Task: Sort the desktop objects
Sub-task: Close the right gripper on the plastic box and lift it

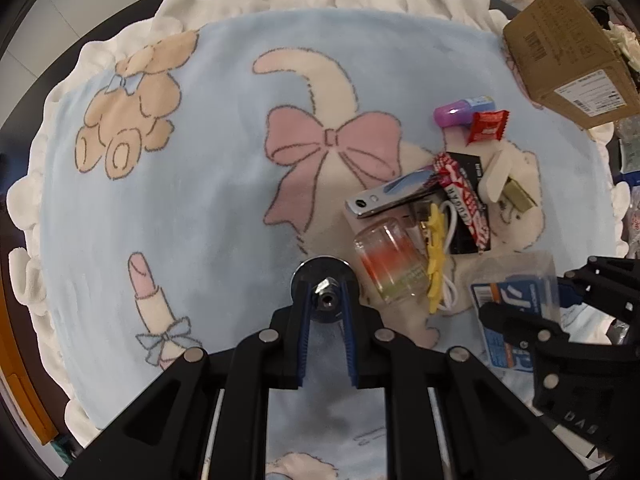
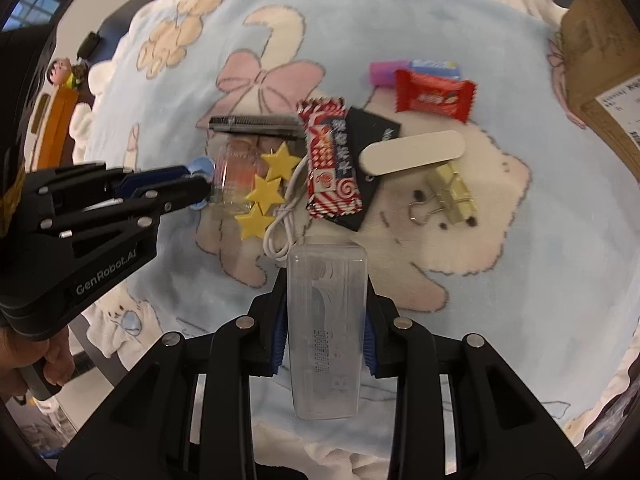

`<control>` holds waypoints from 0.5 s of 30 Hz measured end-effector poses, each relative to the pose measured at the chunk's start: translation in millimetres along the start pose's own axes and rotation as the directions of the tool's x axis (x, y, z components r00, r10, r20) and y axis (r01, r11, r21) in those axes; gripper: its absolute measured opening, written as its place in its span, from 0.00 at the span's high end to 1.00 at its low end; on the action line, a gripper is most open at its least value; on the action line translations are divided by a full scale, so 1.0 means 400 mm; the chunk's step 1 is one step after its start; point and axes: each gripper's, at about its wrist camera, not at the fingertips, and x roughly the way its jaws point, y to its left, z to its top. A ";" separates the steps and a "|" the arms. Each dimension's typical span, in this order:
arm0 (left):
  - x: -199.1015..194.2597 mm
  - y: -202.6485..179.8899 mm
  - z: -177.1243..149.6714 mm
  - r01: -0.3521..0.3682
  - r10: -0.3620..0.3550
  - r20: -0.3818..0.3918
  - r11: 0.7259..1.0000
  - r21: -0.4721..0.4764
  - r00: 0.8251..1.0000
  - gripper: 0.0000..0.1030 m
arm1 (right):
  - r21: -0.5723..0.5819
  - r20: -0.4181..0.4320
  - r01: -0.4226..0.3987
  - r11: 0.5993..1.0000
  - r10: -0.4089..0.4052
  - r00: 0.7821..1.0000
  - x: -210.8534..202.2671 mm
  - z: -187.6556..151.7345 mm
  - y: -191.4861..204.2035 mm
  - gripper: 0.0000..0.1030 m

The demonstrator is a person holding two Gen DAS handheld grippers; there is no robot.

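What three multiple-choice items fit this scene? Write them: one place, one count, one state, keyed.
1. The red candy wrapper lies: A) beside the purple-capped tube B) in the cardboard box C) in the glass jar.
2. Yellow stars: A) two B) three C) five.
3. The right gripper is: A) open B) shut on the clear plastic case C) shut on the glass jar.
A, the wrapper lies against the tube; B, three lie in a row; B, its fingers press the case's sides.

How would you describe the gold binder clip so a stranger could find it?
On the blue cartoon blanket, look at the pile's right edge, just below the long white bar. The gold binder clip lies there, the only shiny metallic gold item, with wire handles.
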 end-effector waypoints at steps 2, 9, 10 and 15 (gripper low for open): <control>-0.014 -0.004 -0.004 0.000 0.000 0.008 1.000 0.005 1.000 0.85 | 0.013 0.008 -0.004 1.000 0.004 1.000 -0.036 -0.010 -0.040 0.70; -0.066 -0.003 -0.011 0.003 -0.002 0.034 1.000 -0.015 0.999 0.85 | 0.082 0.039 -0.032 0.996 0.029 0.999 -0.060 0.008 -0.110 0.70; -0.073 -0.004 -0.010 0.004 -0.003 0.038 1.000 -0.021 0.999 0.85 | 0.090 0.042 -0.036 0.995 0.032 0.999 -0.065 0.006 -0.115 0.70; -0.126 -0.018 -0.034 -0.008 0.011 0.051 0.998 -0.056 0.999 0.85 | 0.108 0.056 -0.037 0.993 0.031 0.998 -0.113 -0.028 -0.142 0.70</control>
